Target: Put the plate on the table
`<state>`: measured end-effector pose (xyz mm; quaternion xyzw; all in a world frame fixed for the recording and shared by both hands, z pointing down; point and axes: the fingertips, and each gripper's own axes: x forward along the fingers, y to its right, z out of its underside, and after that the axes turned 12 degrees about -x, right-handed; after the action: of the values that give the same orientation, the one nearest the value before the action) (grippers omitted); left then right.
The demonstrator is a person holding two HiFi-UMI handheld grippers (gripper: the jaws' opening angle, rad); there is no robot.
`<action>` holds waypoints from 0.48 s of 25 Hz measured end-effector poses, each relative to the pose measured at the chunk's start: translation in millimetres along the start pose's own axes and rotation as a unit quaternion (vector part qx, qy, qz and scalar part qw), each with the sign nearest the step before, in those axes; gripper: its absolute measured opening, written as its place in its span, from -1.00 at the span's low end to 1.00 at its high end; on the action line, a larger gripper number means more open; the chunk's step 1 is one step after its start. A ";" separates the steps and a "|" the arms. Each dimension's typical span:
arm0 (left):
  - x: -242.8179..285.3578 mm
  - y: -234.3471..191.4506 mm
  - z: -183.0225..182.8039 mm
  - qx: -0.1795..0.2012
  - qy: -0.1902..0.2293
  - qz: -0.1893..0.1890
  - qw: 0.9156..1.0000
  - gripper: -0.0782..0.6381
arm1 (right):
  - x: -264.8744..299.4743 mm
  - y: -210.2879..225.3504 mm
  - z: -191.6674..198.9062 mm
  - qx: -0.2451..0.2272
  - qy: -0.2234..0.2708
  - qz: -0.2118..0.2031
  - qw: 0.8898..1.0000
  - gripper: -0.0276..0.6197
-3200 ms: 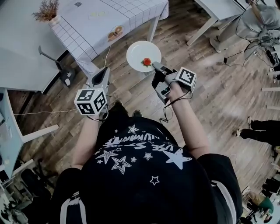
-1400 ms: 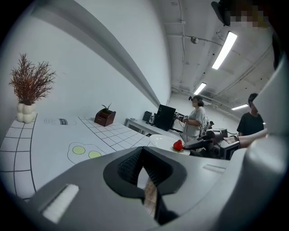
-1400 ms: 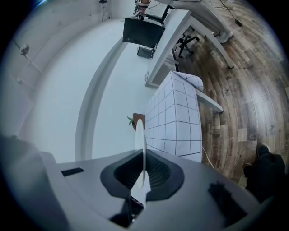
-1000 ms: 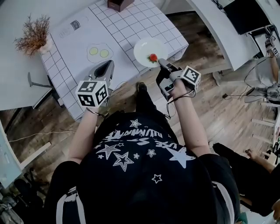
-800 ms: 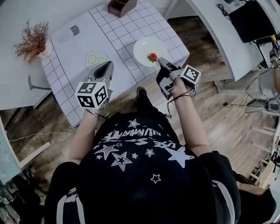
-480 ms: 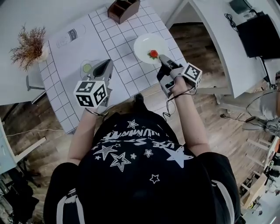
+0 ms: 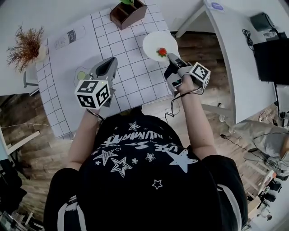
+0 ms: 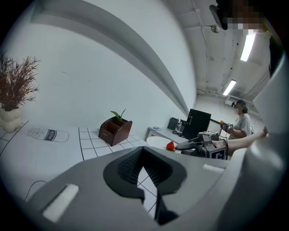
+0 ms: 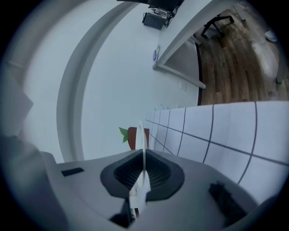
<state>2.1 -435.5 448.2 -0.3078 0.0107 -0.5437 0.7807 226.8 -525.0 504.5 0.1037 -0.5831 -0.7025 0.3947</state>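
Observation:
A round white plate [image 7: 156, 41] with a small red fruit [image 7: 162, 52] on it hangs over the right edge of the table [image 7: 135, 76], which has a white checked cloth. My right gripper [image 7: 170, 57] is shut on the plate's near rim. In the right gripper view the plate [image 9: 142, 135] shows edge-on between the pads. My left gripper [image 7: 109, 62] is over the middle of the cloth, shut and holding nothing. The left gripper view shows its tips [image 8: 143, 151] meeting, with the plate [image 8: 156, 142] and right gripper [image 8: 188, 145] beyond.
A brown wooden organiser with a green sprig [image 7: 128, 12] stands at the table's far edge, and a vase of dried twigs [image 7: 26, 44] at far left. A round mat [image 7: 81, 74] lies by the left gripper. A white desk [image 7: 230, 58] stands to the right, over wooden floor.
Both grippers have moved from above the floor in over the table. The plate, still gripped, has gone from short of the cloth to its right edge. The organiser has come into view.

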 end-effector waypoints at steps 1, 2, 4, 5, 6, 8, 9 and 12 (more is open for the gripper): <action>4.9 0.3 -0.4 -0.001 0.001 -0.004 1.000 -0.76 | 4.6 4.8 -5.9 0.001 -0.002 0.002 1.000 -0.86; 9.8 0.8 -0.7 -0.002 0.002 -0.008 1.000 -0.76 | 9.4 9.8 -11.5 0.003 -0.004 0.003 1.000 -0.86; 19.2 2.2 -1.5 -0.003 0.002 -0.014 1.000 -0.76 | 21.3 20.0 -22.6 0.005 -0.006 0.001 1.000 -0.85; 23.4 3.1 -1.8 -0.002 0.000 -0.016 1.000 -0.76 | 28.0 24.6 -28.0 0.006 -0.006 -0.002 1.000 -0.86; 27.1 4.3 -1.8 -0.001 -0.001 -0.017 1.000 -0.76 | 34.1 28.5 -32.6 0.009 -0.006 -0.005 1.000 -0.85; 33.7 5.9 -1.2 0.002 -0.006 -0.021 1.000 -0.76 | 44.4 35.6 -40.3 0.013 -0.009 -0.004 1.000 -0.86; 36.6 5.9 -1.3 0.004 -0.008 -0.023 1.000 -0.76 | 49.5 38.9 -43.6 0.015 -0.011 -0.002 1.000 -0.86; 42.5 2.8 -3.5 0.003 -0.008 -0.032 0.999 -0.76 | 66.4 48.0 -49.5 0.018 -0.019 0.007 1.000 -0.85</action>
<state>20.6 -472.9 457.5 -0.3097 -0.0073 -0.5663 0.7638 233.3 -606.8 553.8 0.0931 -0.6036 -0.6914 0.3860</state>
